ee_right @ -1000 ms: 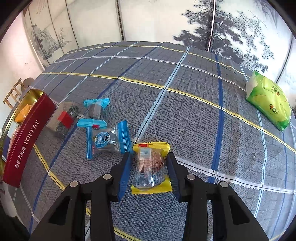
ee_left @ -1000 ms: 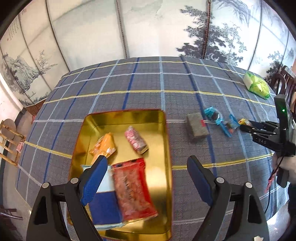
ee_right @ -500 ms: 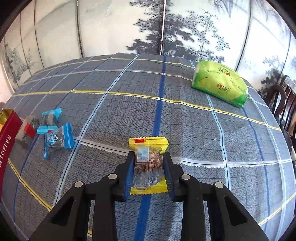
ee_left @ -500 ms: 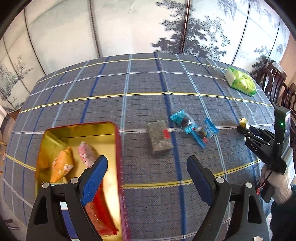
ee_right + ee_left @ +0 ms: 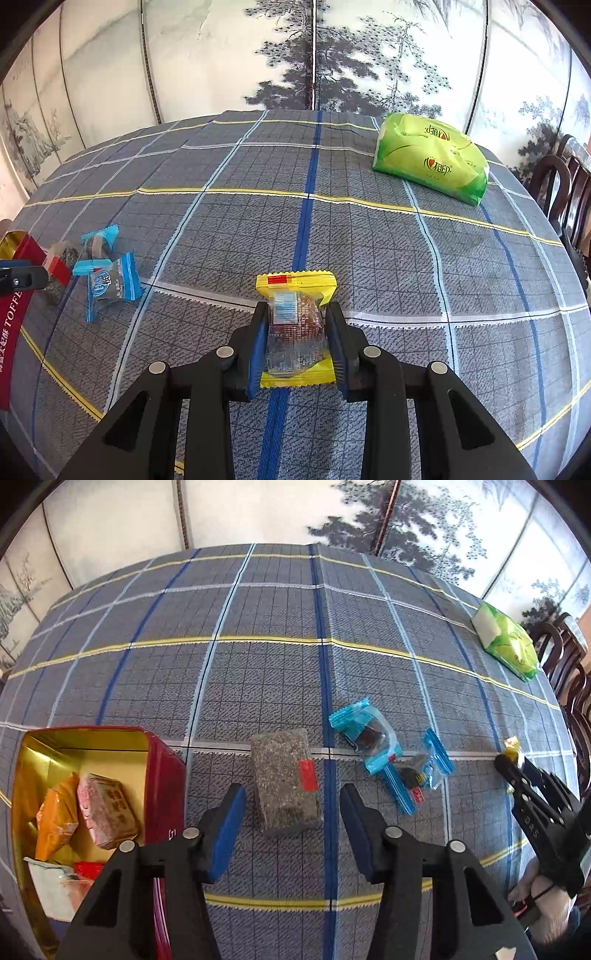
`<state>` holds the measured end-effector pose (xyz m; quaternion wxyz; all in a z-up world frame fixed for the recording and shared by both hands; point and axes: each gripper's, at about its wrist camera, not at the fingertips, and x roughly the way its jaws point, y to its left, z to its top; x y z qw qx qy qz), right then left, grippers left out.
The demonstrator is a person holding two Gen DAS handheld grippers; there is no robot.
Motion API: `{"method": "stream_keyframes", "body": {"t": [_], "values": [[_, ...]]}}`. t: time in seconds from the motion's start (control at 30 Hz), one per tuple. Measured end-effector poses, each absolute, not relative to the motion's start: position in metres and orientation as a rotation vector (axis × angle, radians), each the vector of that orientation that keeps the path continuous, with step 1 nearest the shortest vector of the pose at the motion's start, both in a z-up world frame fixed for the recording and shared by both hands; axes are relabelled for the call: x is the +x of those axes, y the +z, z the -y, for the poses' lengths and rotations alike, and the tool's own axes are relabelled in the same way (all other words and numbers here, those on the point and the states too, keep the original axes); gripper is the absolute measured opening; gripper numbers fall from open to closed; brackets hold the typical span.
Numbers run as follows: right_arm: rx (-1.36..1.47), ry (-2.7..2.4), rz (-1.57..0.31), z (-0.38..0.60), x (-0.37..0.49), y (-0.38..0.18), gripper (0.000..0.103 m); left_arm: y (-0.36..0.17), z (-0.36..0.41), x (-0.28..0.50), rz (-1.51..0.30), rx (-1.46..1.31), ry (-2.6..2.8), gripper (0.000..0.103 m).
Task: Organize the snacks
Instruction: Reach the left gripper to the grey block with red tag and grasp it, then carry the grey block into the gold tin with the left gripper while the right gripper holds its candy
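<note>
**A:** Where's the snack you're after?

**B:** Two in play. The grey speckled bar (image 5: 286, 779) lies flat on the checked tablecloth (image 5: 258, 672), just right of the red tin (image 5: 166, 775). My left gripper (image 5: 291, 827) hangs over its near end with the jaws closing; the bar sits between the blue pads (image 5: 229, 830), but they aren't pressing on it as far as I can see.

**A:** And your right hand?

**B:** The right gripper (image 5: 297, 343) is clenched on the yellow-edged clear packet (image 5: 295, 325), pads tight on both sides. Whether it's off the cloth, I can't tell.

**A:** So which step is this?

**B:** Picking up, I'd say. The tin already holds an orange packet (image 5: 57, 819) and a pink one (image 5: 107, 812); two blue-wrapped sweets (image 5: 369, 738) lie right of the bar, untouched. A green pack (image 5: 430, 157) sits far right.

**A:** Next?

**B:** I reckon the left needs to settle lower, pinch the bar's long sides squarely, then carry it left over the tin's rim.
</note>
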<state>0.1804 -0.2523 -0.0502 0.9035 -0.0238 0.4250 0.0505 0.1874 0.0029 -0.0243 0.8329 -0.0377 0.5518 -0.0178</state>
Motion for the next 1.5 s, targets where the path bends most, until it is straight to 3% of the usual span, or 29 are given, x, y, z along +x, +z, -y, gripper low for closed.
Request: {"method": "stream_keyframes", "body": {"t": [0.47,1.5], "values": [[-0.046,0.105,-0.879,0.253,0.181,-0.050,0.033,-0.043,-0.001,0.204,-1.184,-0.038,-0.014,0.033],[-0.056,0.098,-0.880,0.252,0.180,-0.051,0.034,-0.002,-0.001,0.124,-1.164,-0.017,-0.144,0.032]]}}
